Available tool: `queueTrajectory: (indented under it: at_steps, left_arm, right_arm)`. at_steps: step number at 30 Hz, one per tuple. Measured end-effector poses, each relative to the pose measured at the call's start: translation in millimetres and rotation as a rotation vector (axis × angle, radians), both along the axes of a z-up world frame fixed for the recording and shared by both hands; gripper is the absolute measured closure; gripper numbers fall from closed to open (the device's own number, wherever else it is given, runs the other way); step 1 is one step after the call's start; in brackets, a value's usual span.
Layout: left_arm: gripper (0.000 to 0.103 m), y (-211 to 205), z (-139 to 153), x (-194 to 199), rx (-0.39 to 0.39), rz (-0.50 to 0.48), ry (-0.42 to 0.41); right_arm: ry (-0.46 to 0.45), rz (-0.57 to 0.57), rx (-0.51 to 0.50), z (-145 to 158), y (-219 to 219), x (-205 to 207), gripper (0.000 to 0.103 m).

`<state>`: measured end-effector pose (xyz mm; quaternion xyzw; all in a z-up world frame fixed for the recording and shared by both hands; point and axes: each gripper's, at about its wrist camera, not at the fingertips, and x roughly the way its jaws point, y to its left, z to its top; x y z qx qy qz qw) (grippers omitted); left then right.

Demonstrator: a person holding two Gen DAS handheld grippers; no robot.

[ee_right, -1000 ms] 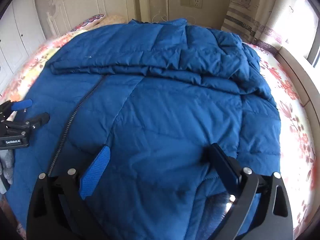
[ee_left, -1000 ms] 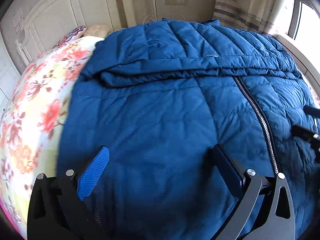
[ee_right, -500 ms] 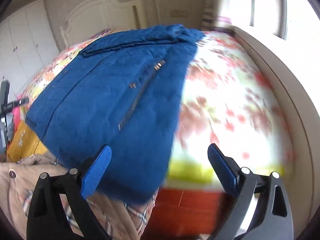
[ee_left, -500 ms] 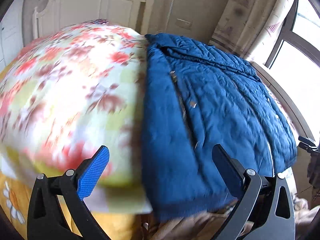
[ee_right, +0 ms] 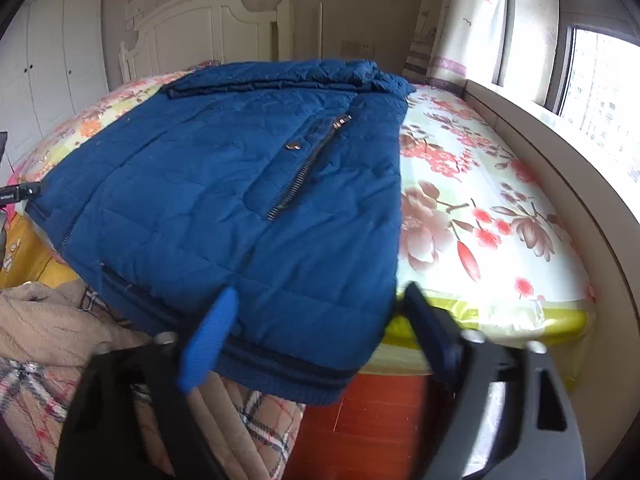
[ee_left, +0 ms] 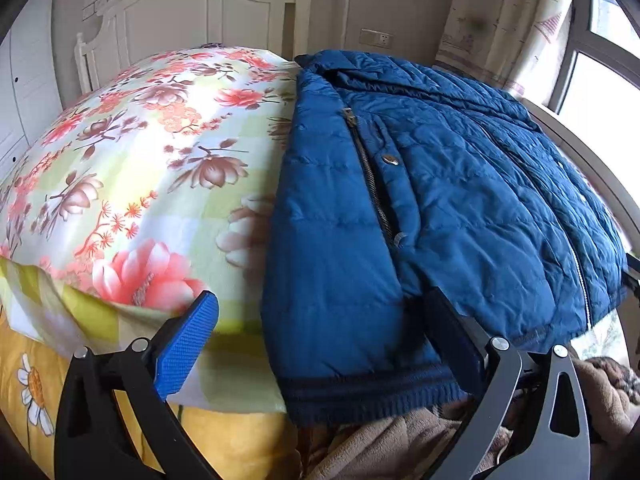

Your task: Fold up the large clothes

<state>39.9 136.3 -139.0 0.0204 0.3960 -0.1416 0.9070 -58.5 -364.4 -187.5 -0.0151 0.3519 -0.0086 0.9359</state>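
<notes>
Left gripper (ee_left: 320,336): your fingers are spread wide and hold nothing; it sits low at the foot of the bed, the blue pad (ee_left: 185,350) over the bedding edge, the dark finger (ee_left: 454,338) against the jacket hem.
Right gripper (ee_right: 320,328): also wide apart and empty, straddling the hem's right corner.
Blue quilted puffer jacket (ee_right: 224,200): lies flat on the floral bedsheet (ee_right: 472,208), ribbed hem (ee_left: 372,394) hanging over the foot edge, collar (ee_right: 288,74) at the far end.
Beige plaid blanket (ee_right: 60,360): bunched just below the hem.
Open room: you have bare sheet on both sides of the jacket.
White headboard (ee_left: 192,12): at the far end.
</notes>
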Motion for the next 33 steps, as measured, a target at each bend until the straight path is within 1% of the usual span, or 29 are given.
queueTrajectory:
  at_steps: [3, 4, 5, 6, 7, 8, 11, 13, 14, 16, 17, 18, 19, 21, 22, 23, 24, 25, 26, 28, 29, 31, 33]
  left_arm:
    - [0.009, -4, -2, -5, 0.008, -0.019, -0.006]
    - [0.016, -3, -1, -7, -0.006, -0.022, -0.008]
    - [0.034, -3, 1, -8, -0.015, -0.027, -0.015]
    - [0.04, -3, 4, -11, -0.032, -0.042, -0.02]
    - [0.045, -3, 6, -13, -0.035, -0.046, -0.018]
    - [0.045, -5, 5, -13, -0.022, -0.049, -0.019]
    - [0.046, -8, 7, -15, -0.006, -0.052, -0.03]
    - [0.044, -9, 5, -15, 0.0, -0.049, -0.033]
    - [0.042, -9, 4, -15, -0.001, -0.045, -0.031]
    - [0.041, -10, 3, -15, 0.002, -0.032, -0.031]
    - [0.042, -11, 3, -15, 0.006, -0.03, -0.032]
    - [0.042, -12, 3, -16, 0.013, -0.033, -0.032]
    - [0.045, -12, 3, -16, 0.014, -0.037, -0.03]
    - [0.059, -14, 6, -19, 0.005, -0.059, -0.033]
    - [0.073, -14, 9, -22, -0.012, -0.075, -0.038]
    - [0.084, -13, 11, -24, -0.034, -0.083, -0.04]
    - [0.085, -11, 14, -27, -0.068, -0.09, -0.041]
    - [0.086, -6, 18, -31, -0.112, -0.102, -0.045]
    - [0.087, -1, 21, -33, -0.15, -0.105, -0.043]
    - [0.087, 16, 29, -40, -0.277, -0.109, -0.025]
    - [0.087, 30, 36, -51, -0.364, -0.117, -0.028]
    - [0.087, 45, 48, -68, -0.45, -0.132, -0.05]
    - [0.087, 62, 65, -94, -0.556, -0.157, -0.083]
  right_arm:
    - [-0.01, -0.015, -0.028, -1, 9, -1, 0.038]
    - [-0.011, -0.016, -0.013, 0, 7, -1, 0.038]
    - [-0.012, -0.017, 0.008, 1, 5, -1, 0.04]
    - [-0.015, -0.016, 0.02, 1, 2, -2, 0.043]
    - [-0.018, -0.011, 0.018, 1, 2, -3, 0.045]
    - [-0.023, -0.006, 0.019, 1, 3, -2, 0.049]
    - [-0.041, -0.014, 0.032, 1, 4, -5, 0.049]
    - [-0.048, -0.01, 0.028, 0, 4, -4, 0.037]
    - [-0.05, -0.004, 0.027, -1, 5, -3, 0.027]
    - [-0.057, -0.012, 0.003, -4, 10, 0, 0.027]
    - [-0.061, -0.017, -0.016, -5, 13, 0, 0.031]
    - [-0.073, -0.018, -0.018, -5, 14, -1, 0.038]
    - [-0.081, -0.02, -0.006, -5, 12, -2, 0.045]
    - [-0.095, -0.008, 0.044, -2, 7, -6, 0.068]
    - [-0.099, 0.006, 0.056, -1, 7, -7, 0.073]
    - [-0.104, 0.014, 0.072, 0, 8, -9, 0.084]
    - [-0.11, 0.013, 0.105, 3, 6, -10, 0.089]
    - [-0.11, 0.013, 0.141, 5, 2, -10, 0.09]
    - [-0.11, 0.018, 0.208, 7, -6, -12, 0.091]
    - [-0.116, 0.031, 0.298, 13, -19, -20, 0.091]
    - [-0.123, 0.042, 0.337, 18, -24, -26, 0.091]
    - [-0.178, 0.109, 0.418, 34, -30, -50, 0.092]
    - [-0.24, 0.167, 0.463, 56, -30, -78, 0.092]
